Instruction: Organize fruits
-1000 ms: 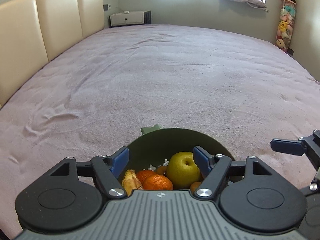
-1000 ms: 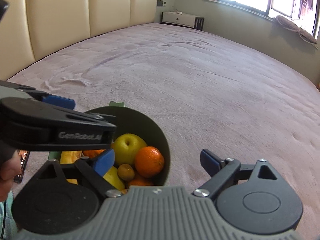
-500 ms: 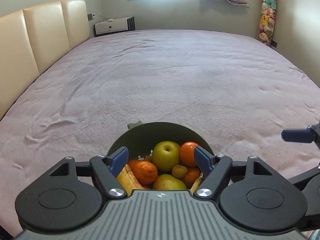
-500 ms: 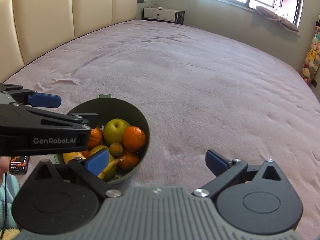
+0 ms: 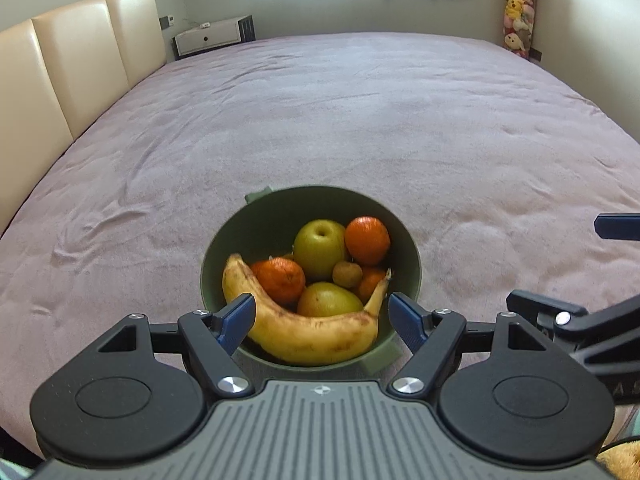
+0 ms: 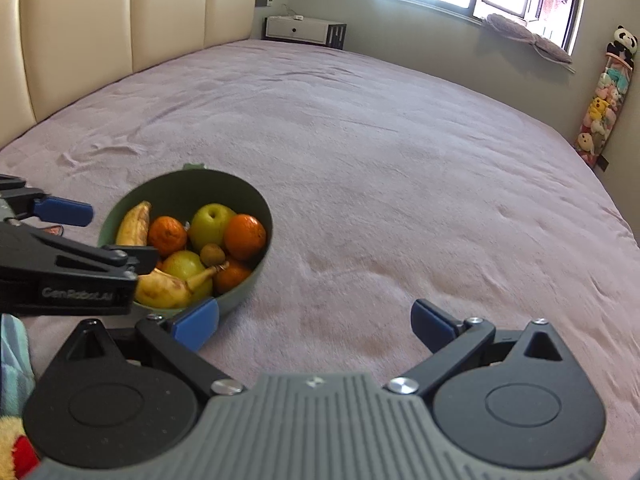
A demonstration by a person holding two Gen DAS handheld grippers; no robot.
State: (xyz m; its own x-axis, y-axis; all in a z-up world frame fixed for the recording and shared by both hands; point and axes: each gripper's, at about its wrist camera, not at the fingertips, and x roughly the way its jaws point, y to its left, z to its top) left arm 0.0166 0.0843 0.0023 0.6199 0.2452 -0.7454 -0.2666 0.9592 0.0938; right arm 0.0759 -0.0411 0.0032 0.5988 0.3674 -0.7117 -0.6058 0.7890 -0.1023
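Left wrist view is showing the left gripper (image 5: 322, 318) with its two blue fingers (image 5: 236, 322) spread wide and holding nothing. The fingers are sitting over the near side of a green bowl (image 5: 276, 216), one at each end of a big yellow banana (image 5: 312, 336). I cannot tell if they are touching the banana or just hanging above it.

The banana is curving along the near wall of the bowl. Behind it, a yellow-green pear (image 5: 328, 300) is lying in the middle. A green apple (image 5: 320, 246) is sitting at the back, with one orange (image 5: 367, 240) just beside it on the right and another orange (image 5: 280, 280) on the left. A small brown fruit (image 5: 347, 274) is resting between them, and it may be a kiwi. A third orange (image 5: 370, 282) is peeking out low on the right.

Right wrist view is showing the right gripper (image 6: 316, 324) also spread wide and holding nothing. It is waiting over the bare blanket, to the right of the bowl (image 6: 240, 296).

The bowl is standing on a big bed with a pink-purple blanket (image 5: 360, 120). A cream headboard (image 5: 80, 60) is running along the left side. A white cabinet (image 5: 212, 38) is standing in the far corner, and stuffed toys (image 5: 518, 16) are hanging on the right wall.
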